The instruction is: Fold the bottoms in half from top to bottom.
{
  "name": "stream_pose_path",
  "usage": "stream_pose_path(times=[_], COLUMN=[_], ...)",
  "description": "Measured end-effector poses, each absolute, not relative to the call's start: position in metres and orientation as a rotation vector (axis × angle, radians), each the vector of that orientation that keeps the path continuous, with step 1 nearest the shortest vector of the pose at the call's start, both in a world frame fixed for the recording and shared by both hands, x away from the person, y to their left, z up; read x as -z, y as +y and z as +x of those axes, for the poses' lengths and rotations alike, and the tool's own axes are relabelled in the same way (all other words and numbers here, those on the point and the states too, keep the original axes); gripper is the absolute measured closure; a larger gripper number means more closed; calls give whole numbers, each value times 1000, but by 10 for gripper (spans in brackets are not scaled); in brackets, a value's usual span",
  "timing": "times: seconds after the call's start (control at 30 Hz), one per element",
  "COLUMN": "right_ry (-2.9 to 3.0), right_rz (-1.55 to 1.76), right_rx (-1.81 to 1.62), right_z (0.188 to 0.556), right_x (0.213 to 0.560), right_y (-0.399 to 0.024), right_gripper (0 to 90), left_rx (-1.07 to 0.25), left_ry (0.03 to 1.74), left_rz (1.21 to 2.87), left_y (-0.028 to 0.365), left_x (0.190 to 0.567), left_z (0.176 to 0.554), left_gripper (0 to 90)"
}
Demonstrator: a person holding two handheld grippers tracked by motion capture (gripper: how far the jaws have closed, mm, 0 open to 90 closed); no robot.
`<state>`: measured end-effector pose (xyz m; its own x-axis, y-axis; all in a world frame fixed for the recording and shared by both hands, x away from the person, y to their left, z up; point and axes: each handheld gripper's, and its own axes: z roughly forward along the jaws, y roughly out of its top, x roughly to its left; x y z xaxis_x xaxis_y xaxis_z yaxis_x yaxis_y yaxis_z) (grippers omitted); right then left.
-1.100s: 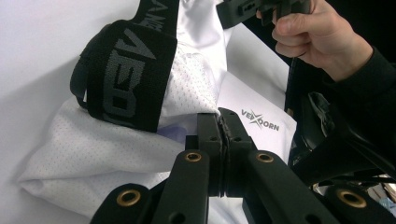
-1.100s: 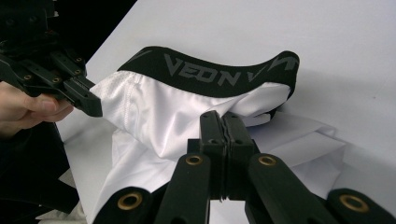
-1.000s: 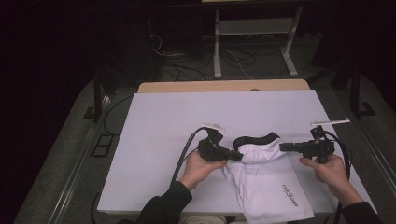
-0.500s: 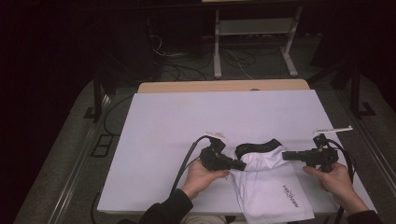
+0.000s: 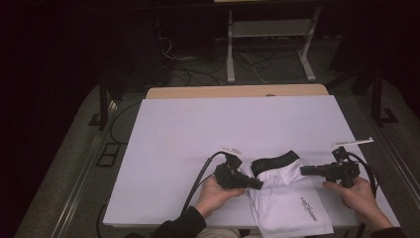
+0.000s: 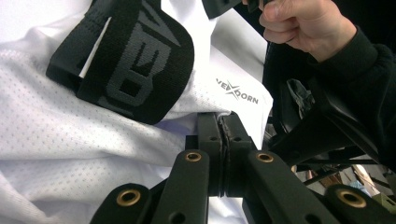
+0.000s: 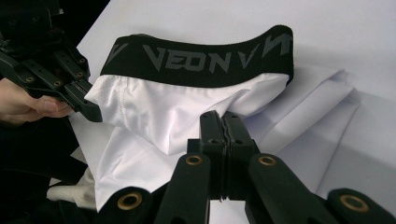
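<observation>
White mesh briefs with a black lettered waistband lie at the near right of the white table. My left gripper is shut on the fabric's left side, just below the waistband. Its jaws are pressed together with white cloth at their tips. My right gripper is shut on the garment's right side. In the right gripper view its closed jaws nip the white fabric under the waistband, and the left gripper pinches the other side. A hand holds each gripper.
The garment's lower part, with a small logo, reaches the table's front edge. A wooden board edge runs along the table's far side. Behind it a metal stand and loose cables lie on the floor. The left gripper's cable trails toward the front edge.
The left gripper has moved nearer the front edge and lower, with the fabric in it. The waistband has sunk toward the table. The right gripper has shifted slightly the same way.
</observation>
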<state>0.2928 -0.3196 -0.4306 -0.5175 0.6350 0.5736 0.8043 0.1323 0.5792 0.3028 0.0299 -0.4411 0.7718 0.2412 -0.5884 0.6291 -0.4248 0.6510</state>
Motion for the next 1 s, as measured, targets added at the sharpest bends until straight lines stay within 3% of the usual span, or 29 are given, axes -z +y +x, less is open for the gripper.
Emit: stream_pose_path(times=[0.53,1.0], right_ry=[-2217,-2278], right_rz=[-1451,-1472], right_rx=[1215,1293], right_z=[291,298], right_x=[441,424], right_y=[-321,-327], right_gripper=[845,589], left_rx=[508,512], left_ry=[669,673], left_rz=[2008,2003], left_y=[30,30], left_x=[450,452], left_z=[299,300], left_gripper=[873,873])
